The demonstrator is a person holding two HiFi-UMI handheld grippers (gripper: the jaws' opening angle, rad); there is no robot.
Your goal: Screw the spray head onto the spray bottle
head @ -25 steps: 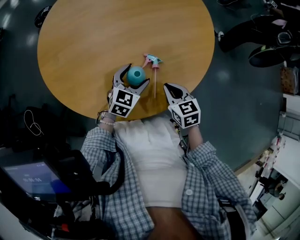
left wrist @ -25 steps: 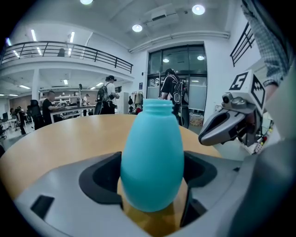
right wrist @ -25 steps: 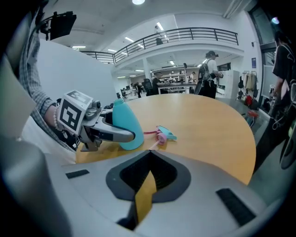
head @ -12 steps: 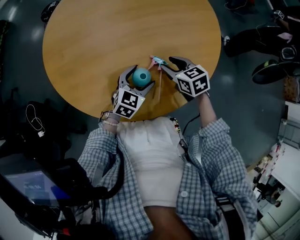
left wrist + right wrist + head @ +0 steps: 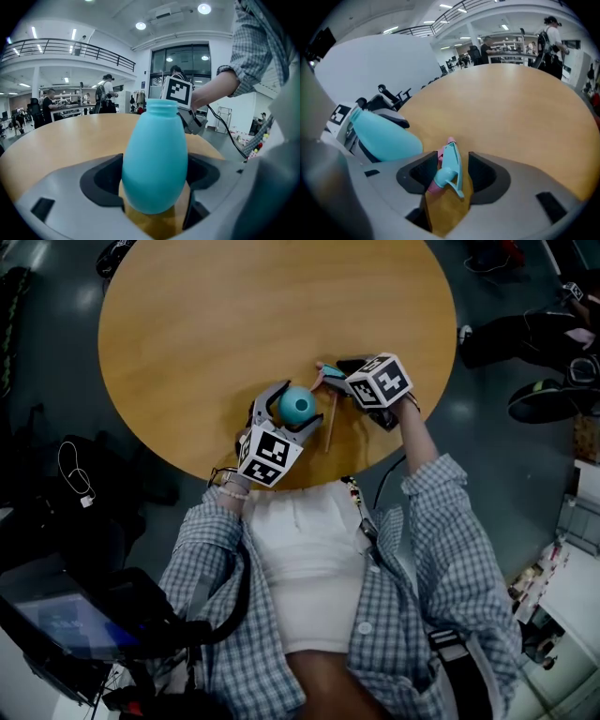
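A teal spray bottle (image 5: 298,405) stands upright on the round wooden table (image 5: 206,324), near its front edge. My left gripper (image 5: 292,412) is shut on its belly, and both pads press the bottle (image 5: 154,159). The teal and pink spray head (image 5: 327,377) lies on the table just right of the bottle, with its thin dip tube (image 5: 328,427) trailing toward me. My right gripper (image 5: 339,371) reaches in from the right. Its jaws are opening and straddle the spray head (image 5: 450,165) without pressing on it. The bottle (image 5: 382,136) shows left of the right gripper (image 5: 447,172).
The table's front edge (image 5: 309,474) runs close to my body. Dark shoes (image 5: 548,334) rest on the floor to the right. Black equipment (image 5: 75,615) sits at lower left. People stand at desks far behind the table (image 5: 105,93).
My right gripper has moved from the table's front edge up and left to the spray head, and its jaws now stand around it. The left gripper still holds the bottle in place.
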